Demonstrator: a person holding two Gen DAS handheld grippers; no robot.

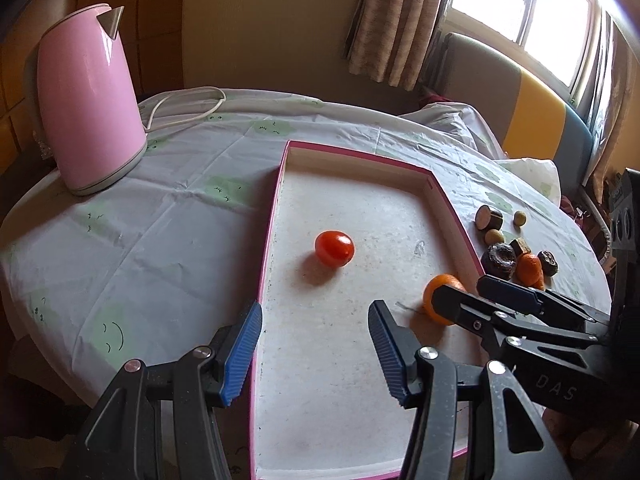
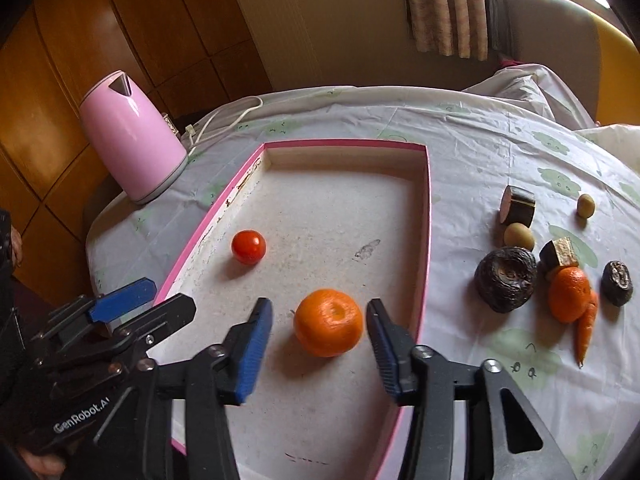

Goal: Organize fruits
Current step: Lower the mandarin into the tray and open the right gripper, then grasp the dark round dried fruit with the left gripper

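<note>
Resting inside the pink-rimmed tray (image 2: 425, 240), an orange (image 2: 328, 322) sits between the right gripper (image 2: 320, 344)'s jaws, which stand wide on either side of it with a gap showing between each blue pad and the peel. A tomato (image 2: 248, 247) lies farther in, toward the tray's left wall, well apart from the orange. The left gripper (image 1: 316, 344) hovers over the tray's near left edge, jaws wide with nothing between them, one pad outside the pink rim and one inside.

On the tabletop (image 2: 480, 152) right of the tray, a small cluster is gathered: a dark round fruit (image 2: 506, 279), a second orange (image 2: 568, 294) with a carrot (image 2: 585, 330) touching its near side, a smaller dark fruit (image 2: 618, 283), two pale green balls (image 2: 519, 236), and two brown cut pieces (image 2: 518, 205).

A pink kettle (image 2: 132, 136) stands at the far left of the tabletop, its white cord (image 2: 228, 118) trailing behind it.
</note>
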